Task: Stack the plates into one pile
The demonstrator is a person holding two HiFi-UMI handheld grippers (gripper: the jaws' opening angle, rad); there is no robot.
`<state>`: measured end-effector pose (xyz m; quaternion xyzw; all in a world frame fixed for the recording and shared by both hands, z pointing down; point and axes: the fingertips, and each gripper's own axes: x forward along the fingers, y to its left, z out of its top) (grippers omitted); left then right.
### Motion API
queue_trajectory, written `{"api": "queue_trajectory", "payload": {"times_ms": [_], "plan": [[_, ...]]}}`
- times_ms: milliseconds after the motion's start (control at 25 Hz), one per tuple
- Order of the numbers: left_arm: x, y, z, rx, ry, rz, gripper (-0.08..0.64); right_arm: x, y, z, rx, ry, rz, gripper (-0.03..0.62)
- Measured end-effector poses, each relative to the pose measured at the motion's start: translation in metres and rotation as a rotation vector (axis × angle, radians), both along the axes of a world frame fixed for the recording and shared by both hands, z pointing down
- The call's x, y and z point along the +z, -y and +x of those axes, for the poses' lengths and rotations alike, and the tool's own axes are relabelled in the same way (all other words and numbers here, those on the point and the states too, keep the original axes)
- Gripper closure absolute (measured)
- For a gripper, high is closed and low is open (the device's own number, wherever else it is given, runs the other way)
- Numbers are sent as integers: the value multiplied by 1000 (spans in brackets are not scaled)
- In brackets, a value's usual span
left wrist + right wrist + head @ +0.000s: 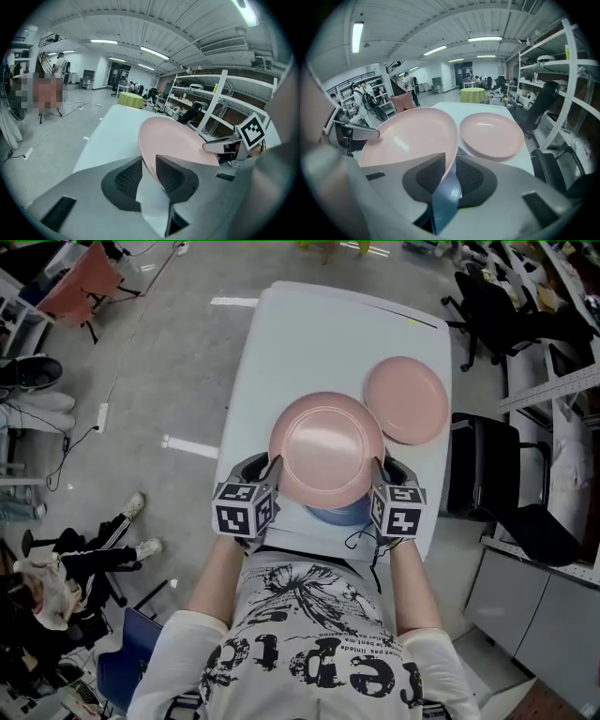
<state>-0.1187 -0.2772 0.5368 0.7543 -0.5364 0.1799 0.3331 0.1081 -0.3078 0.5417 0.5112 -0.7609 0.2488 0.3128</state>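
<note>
The held pink plate point(326, 451) sits at frame centre in the head view, raised above the near end of the worktop point(319, 334). The left claw point(272, 465) is clamped on its left rim and the right claw point(380, 465) is clamped on its right rim. In the left gripper view, the rim passes between the textured black pads of the left claw point(149, 171), and the plate point(173, 143) extends to upper right. In the right gripper view, the rim sits between the pads of the right claw point(451, 171), with the plate point(412, 136) at centre left.

A blue plate point(337, 514) lies directly below the held one and is mostly covered by it. A second pink plate point(405, 399) rests flat on the worktop, at upper right of the held plate and just beside it.

Each claw carries a cube with black-and-white square markers point(244, 509). The lettering printed on the person's T-shirt point(309, 643) cannot be read with certainty.

All the plates are round, smooth and glossy, with a shallow raised rim. The worktop is pale, matt and round-cornered.
</note>
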Motion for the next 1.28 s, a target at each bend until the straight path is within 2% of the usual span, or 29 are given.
{"api": "queue_trajectory", "payload": {"times_ms": [480,800,1000,1280], "plan": [[24,-42,56,91,51,-60,460,22,-65,58,83,-12,-67,514],[46,-42,77,132,151,-92,458,46,-74,79,106,-16,-119,511],[57,-40,73,114,233,-81,456,54,-73,75,101,-15,-134,506],[71,-34,75,82,256,-93,456,63,-62,79,86,-54,-117,502]]}}
